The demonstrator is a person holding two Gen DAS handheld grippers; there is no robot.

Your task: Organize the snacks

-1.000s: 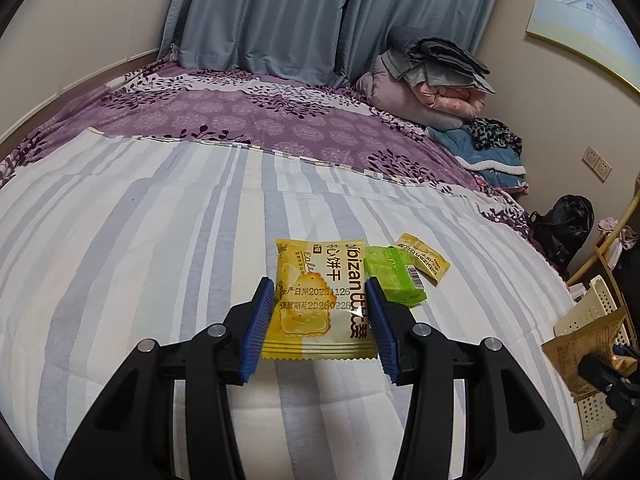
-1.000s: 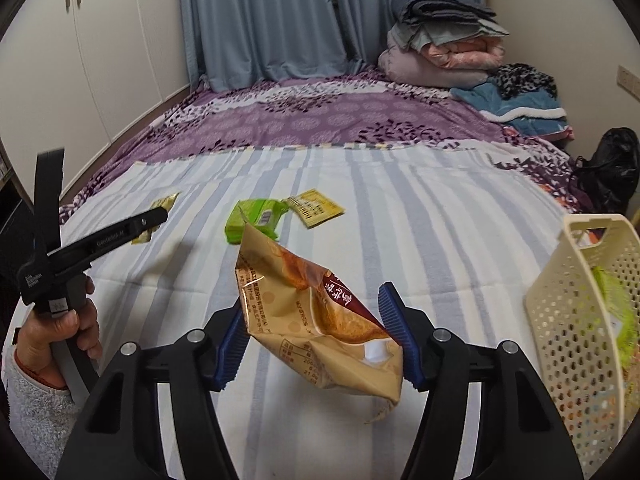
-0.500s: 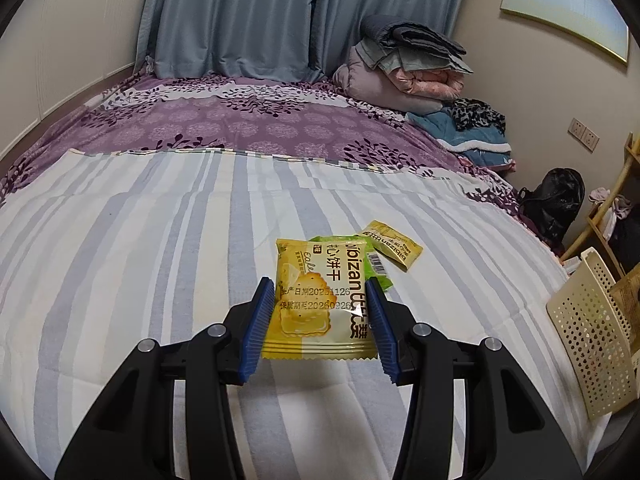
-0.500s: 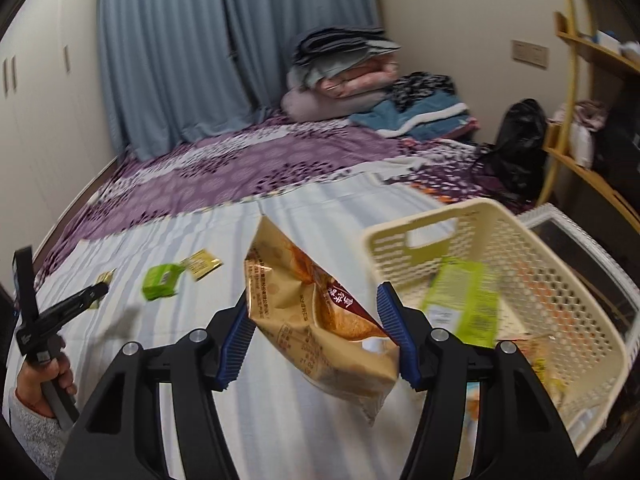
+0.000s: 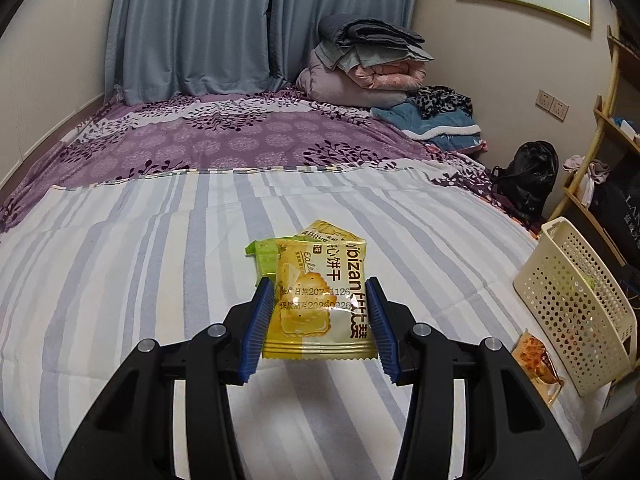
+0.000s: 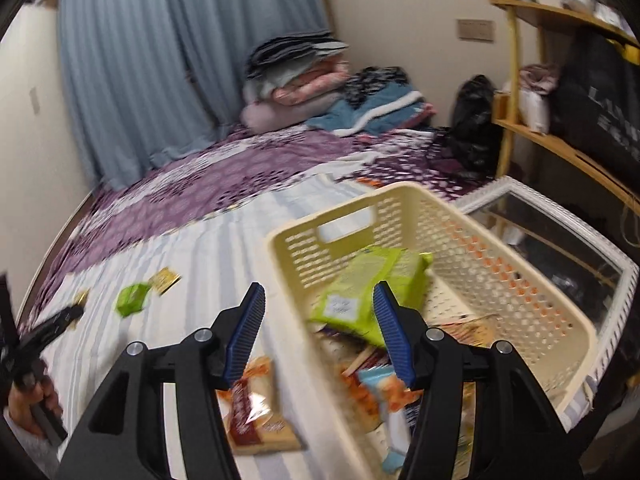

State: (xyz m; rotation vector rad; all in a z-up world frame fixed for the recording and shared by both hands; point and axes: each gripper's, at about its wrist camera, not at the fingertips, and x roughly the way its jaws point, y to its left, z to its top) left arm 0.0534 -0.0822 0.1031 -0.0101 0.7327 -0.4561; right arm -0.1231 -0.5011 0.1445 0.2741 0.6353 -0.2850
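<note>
Left gripper (image 5: 320,324) is clamping biscuit pack (image 5: 320,304) | right gripper (image 6: 320,332) is standing apart, empty, brown bag (image 6: 256,412) lying beside basket (image 6: 520,280) | two packs are waiting on bed (image 6: 180,280)

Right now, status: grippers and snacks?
Left gripper shut on yellow biscuit packet. Right gripper just opening, nothing between jaws. Brown snack bag on bed beside basket, not inside.

Left wrist view: low over the bed (image 5: 120,248), facing the curtain (image 5: 192,28). Right wrist view: close above the basket (image 6: 400,200), facing that same curtain. Shared: bed, basket, curtain.
</note>
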